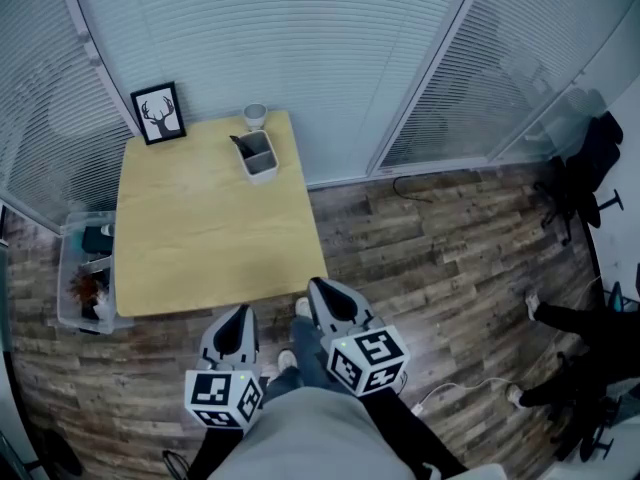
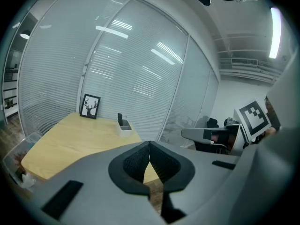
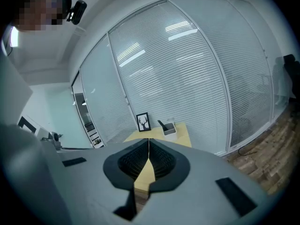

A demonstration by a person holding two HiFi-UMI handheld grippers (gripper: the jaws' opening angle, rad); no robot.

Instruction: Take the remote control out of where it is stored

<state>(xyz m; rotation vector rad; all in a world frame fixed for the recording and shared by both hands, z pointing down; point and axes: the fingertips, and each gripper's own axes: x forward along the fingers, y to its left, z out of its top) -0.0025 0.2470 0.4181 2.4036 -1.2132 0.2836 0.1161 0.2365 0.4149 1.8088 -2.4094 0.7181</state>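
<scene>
A black remote control (image 1: 243, 147) stands tilted in a white holder box (image 1: 261, 158) at the far side of a light wooden table (image 1: 210, 228). Both grippers hang over the floor in front of the table's near edge, far from the holder. My left gripper (image 1: 240, 312) is shut with nothing in it, and so is my right gripper (image 1: 316, 286). From the left gripper view the remote (image 2: 120, 119) sticks up from the holder (image 2: 124, 126) beyond the shut jaws (image 2: 149, 145). The right gripper view shows the remote (image 3: 161, 124) and holder (image 3: 169, 130) past its closed tips (image 3: 149, 141).
A framed deer picture (image 1: 158, 113) and a small cup (image 1: 255, 116) stand at the table's far edge against the blinds. A clear plastic bin (image 1: 85, 273) with odds and ends sits on the floor left of the table. An office chair (image 1: 585, 168) and a person's legs (image 1: 565, 318) are at the right.
</scene>
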